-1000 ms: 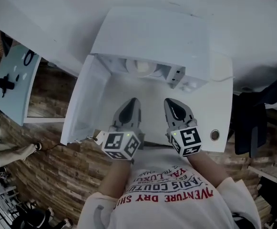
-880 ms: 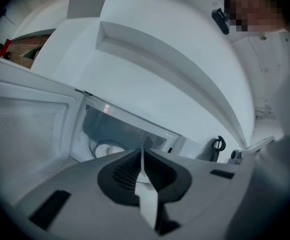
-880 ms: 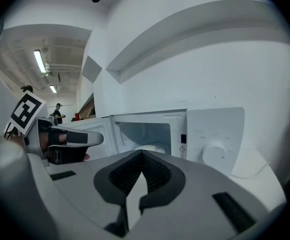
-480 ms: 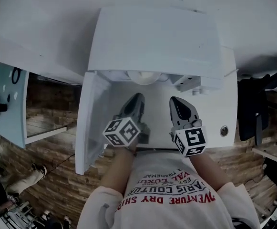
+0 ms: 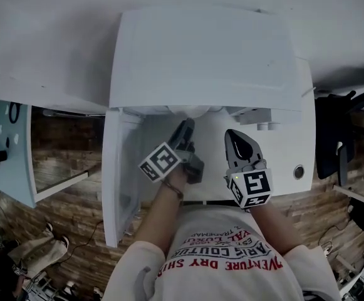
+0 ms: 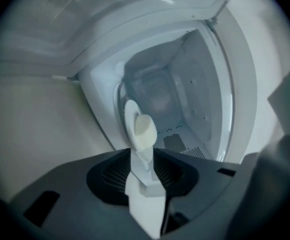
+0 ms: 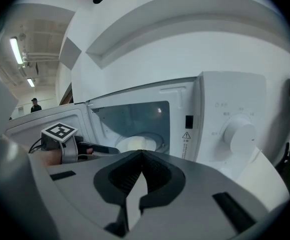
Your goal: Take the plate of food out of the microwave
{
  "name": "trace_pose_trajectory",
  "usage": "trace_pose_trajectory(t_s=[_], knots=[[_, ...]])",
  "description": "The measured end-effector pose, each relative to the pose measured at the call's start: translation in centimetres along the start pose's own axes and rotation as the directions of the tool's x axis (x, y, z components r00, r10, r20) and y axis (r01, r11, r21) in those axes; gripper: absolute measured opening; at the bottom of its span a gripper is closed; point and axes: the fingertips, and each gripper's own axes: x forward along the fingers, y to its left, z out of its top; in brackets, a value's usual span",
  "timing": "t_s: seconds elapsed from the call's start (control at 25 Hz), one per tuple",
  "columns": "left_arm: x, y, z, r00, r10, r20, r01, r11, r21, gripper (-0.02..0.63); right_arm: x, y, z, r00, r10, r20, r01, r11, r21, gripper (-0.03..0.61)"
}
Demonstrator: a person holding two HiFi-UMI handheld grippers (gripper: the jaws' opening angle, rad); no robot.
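Observation:
The white microwave stands with its door swung out to the left. Inside, a white plate carries pale food; in the head view only the plate's rim peeks from under the top. My left gripper is rolled on its side at the cavity's mouth, its jaws opening, with nothing between them and the plate still ahead. In the right gripper view the left gripper lies left of the plate. My right gripper hovers shut before the control panel.
The microwave sits on a white table with a round hole. A dial is on the panel at right. Dark clothing hangs to the right; a pale blue board and wooden floor lie left.
The left gripper has rolled onto its side and moved forward to the microwave opening. The right gripper has hardly shifted. The head camera has moved closer over the microwave.

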Motion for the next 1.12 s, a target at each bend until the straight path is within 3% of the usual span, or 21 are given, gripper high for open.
trace_pose_trajectory(t_s=[0.08,0.36,0.52,0.76,1.12], knots=[[0.5,0.4,0.4,1.0,-0.004,0.013,0.005,0.998,-0.068,0.124,0.2,-0.5,-0.1,1.0,-0.01,-0.001,0.01,1.0,-0.001,0.003],[1.8,0.7,0.8,0.999,0.016,0.029,-0.011,0.987,-0.163,0.121,0.7,-1.9,-0.3,0.999,-0.042,-0.002,0.042,0.999,0.015,0.003],[2.0,1.5,0.9,0.998,0.034,0.045,-0.023,0.972,-0.235,0.038,0.6,-2.2,-0.4,0.999,-0.047,-0.004,0.047,0.999,-0.004,0.003],[1.9,1.3,1.0,0.997,-0.022,0.075,0.045,0.946,-0.322,0.017,0.2,-2.8,-1.6,0.998,-0.058,-0.032,0.058,0.998,-0.008,0.003],[0.8,0.1,1.5,0.987,-0.105,0.12,0.135,0.953,-0.273,0.012,-0.3,-2.6,-2.2,0.998,-0.046,-0.044,0.045,0.999,-0.025,0.003]])
